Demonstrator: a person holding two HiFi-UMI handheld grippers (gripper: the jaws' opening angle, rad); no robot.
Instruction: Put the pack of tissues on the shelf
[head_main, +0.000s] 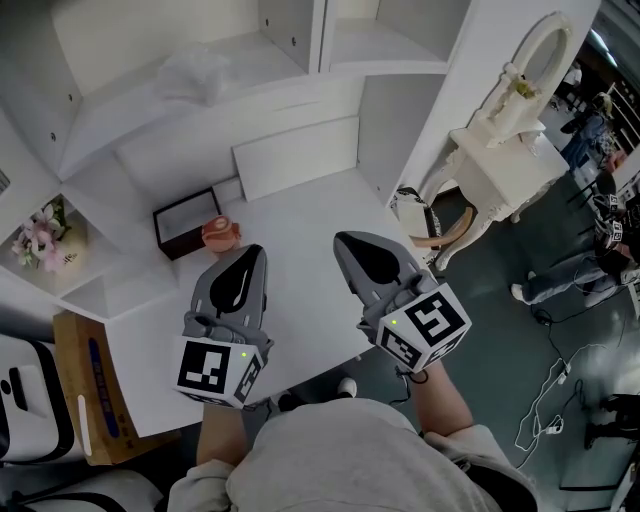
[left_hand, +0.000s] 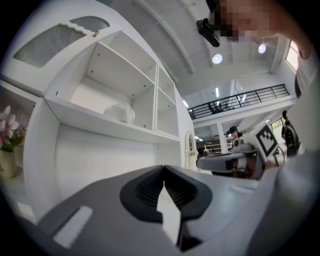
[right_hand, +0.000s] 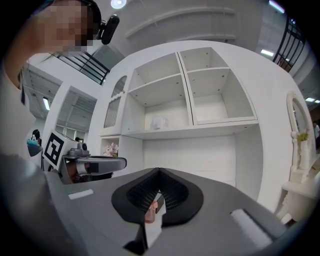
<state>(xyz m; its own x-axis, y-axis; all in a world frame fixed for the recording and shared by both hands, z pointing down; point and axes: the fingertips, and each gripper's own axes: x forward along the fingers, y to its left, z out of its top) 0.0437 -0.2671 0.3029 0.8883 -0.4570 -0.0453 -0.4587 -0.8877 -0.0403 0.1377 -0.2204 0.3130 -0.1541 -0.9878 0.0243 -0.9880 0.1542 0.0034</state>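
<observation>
- White shelf unit (head_main: 120, 100) is standing at the back of the desk (head_main: 300, 250). Its left compartment is holding the pack of tissues (head_main: 205, 72); the right compartment is showing nothing.
- Progress, as I judge it: the pack is already resting on the shelf board with nothing touching it, so the placing looks done. Only pulling the hands away seems to be left.
- Pack of tissues is lying flat as a crumpled clear-wrapped bundle, toward the right side of its compartment and near the divider wall. It is looking wider than tall in the left gripper view, so its long axis is probably running along the shelf, parallel to the front edge. Which end is facing which way is too soft to tell.
- Left gripper (head_main: 252, 256) is hovering over the desk, well apart from the pack, jaws pressed together with nothing between them.
- Right gripper (head_main: 348, 244) is hovering beside it, jaws fully together too, carrying nothing.
- Dark open box (head_main: 185, 222) is sitting on the desk just ahead of the left gripper.
- Small pinkish pot (head_main: 221, 233) is sitting right beside that box.
</observation>
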